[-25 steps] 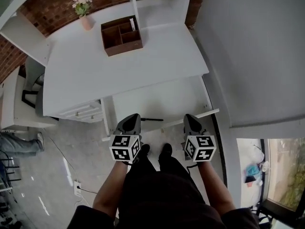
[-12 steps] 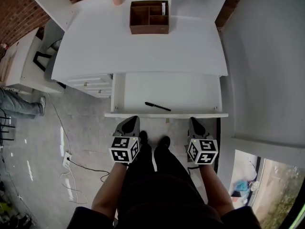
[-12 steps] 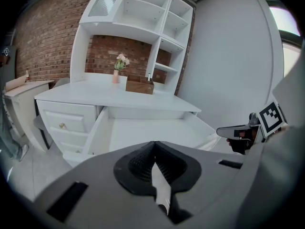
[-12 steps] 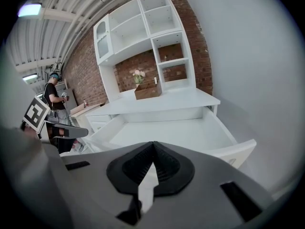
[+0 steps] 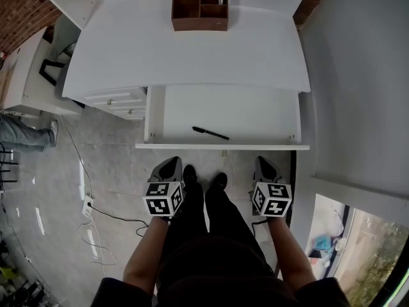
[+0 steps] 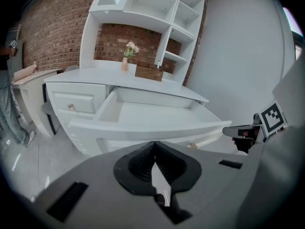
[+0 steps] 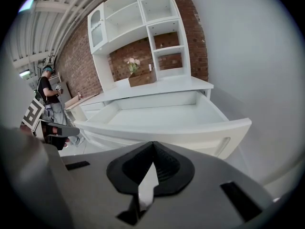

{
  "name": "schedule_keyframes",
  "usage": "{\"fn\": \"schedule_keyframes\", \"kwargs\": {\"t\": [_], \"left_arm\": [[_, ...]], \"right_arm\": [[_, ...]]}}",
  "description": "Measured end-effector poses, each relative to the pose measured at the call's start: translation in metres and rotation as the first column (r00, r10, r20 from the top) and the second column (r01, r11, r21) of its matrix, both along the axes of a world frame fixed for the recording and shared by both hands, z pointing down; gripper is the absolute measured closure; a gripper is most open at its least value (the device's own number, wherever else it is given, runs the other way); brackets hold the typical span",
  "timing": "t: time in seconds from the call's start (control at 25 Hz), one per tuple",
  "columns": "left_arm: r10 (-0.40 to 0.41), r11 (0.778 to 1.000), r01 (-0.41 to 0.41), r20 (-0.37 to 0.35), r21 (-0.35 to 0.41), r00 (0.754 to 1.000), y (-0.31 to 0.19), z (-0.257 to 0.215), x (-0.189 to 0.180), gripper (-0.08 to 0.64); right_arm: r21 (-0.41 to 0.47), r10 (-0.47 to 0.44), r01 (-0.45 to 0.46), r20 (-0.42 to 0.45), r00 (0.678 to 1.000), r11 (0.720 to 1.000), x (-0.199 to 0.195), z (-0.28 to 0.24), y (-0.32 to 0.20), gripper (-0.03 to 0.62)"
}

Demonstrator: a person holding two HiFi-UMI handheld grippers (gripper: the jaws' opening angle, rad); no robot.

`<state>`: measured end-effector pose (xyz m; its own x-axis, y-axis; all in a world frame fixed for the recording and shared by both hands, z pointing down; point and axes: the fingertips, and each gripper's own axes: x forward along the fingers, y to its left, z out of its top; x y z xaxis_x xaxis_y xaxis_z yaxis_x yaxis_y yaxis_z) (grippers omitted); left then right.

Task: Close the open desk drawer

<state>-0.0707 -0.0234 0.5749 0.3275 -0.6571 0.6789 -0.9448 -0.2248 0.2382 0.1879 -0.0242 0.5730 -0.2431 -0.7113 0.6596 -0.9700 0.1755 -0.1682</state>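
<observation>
The left gripper (image 5: 170, 165) and the right gripper (image 5: 264, 165) hang beside the person's legs, each with its jaws pressed together on nothing. Just ahead, apart from both, the wide white desk drawer (image 5: 255, 114) stands open, with a slim black pen (image 5: 210, 133) lying inside. Beyond, the white desktop (image 5: 192, 56) bears a brown wooden compartment box (image 5: 199, 24)

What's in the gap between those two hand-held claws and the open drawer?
Nothing: the head view shows only bare floor between the left gripper, the right gripper and the drawer front.
</observation>
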Motion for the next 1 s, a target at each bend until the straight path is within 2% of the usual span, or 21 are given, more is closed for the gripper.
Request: {"fn": "schedule_keyframes", "kwargs": {"t": [0.6, 1.0], "left_arm": [[-0.038, 0.999, 0.037, -0.016, -0.039, 0.999, -0.016, 0.025, -0.014, 0.549], [-0.025, 0.999, 0.025, -0.011, -0.045, 1.000, -0.031, 0.025, -0.015, 0.549]], "right_arm": [[-0.064, -0.025, 0.023, -0.038, 0.999, 0.998, -0.013, 0.029, -0.017, 0.588], [-0.087, -0.055, 0.052, -0.033, 0.998, 0.995, -0.016, 0.031, -0.027, 0.588]]}}
